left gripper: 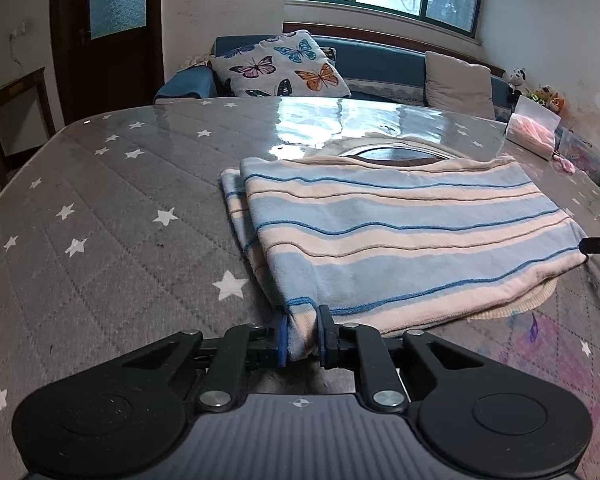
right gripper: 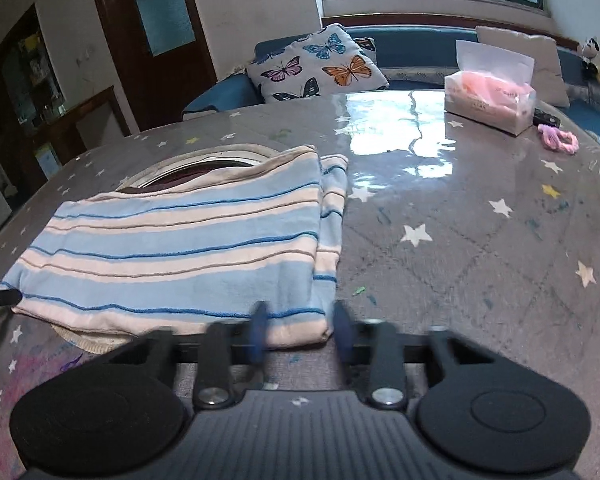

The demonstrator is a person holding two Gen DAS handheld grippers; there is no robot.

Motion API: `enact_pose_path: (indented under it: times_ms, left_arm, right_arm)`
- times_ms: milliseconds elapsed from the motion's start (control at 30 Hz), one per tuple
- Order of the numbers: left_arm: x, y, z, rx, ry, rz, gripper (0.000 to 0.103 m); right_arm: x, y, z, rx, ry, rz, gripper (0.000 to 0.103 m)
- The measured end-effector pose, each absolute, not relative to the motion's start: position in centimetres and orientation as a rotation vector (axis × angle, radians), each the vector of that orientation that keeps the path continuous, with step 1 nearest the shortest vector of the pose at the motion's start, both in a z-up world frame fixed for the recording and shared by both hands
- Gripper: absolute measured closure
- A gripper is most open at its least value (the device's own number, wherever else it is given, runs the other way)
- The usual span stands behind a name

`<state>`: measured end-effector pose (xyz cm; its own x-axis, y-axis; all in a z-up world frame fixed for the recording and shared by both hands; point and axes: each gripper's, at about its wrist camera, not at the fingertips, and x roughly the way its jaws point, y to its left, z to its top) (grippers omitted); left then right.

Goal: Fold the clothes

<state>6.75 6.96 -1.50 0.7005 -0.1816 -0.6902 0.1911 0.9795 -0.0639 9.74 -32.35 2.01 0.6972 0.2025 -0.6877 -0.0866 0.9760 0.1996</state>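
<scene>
Left wrist view shows your left hand-held gripper (left gripper: 302,334) clamped on the near corner of the folded striped garment (left gripper: 400,232) lying on the desk (left gripper: 100,220). Your right hand-held gripper (right gripper: 301,330) straddles the opposite near corner, pads blurred and seemingly not pressing.

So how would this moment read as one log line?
task: fold clothes | left gripper: shut on striped garment corner | right gripper: blurred, at other corner, grip unclear

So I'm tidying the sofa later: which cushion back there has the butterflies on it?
The left cushion, white with coloured butterflies, propped at the sofa's left end. The other cushion, further right, is plain pale grey with no print.
</scene>
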Motion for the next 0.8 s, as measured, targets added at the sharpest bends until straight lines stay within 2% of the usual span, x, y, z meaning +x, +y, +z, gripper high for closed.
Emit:
enact_pose_path:
  times_ms: [67, 567, 633, 800]
  left_arm:
    - [6.5, 6.9, -1.4, 0.014, 0.768, -0.208, 0.088]
    - [-2.5, 5.0, -0.9, 0.056, 0.821, -0.316, 0.088]
    - [-2.9, 5.1, -0.6, 0.054, 0.824, -0.314, 0.082]
    - [-3.0, 6.0, 0.4, 0.058, 0.798, -0.274, 0.07]
  right_arm:
    - [9.7, -32.8, 1.9, 0.168, 0.786, 0.165, 0.094]
    - [3.0, -34.1, 3.4, 0.062, 0.815, 0.128, 0.094]
    - [2.0, -34.2, 3.1, 0.053, 0.846, 0.12, 0.091]
    - [0.7, -33.8, 4.7, -0.02, 0.777, 0.1, 0.086]
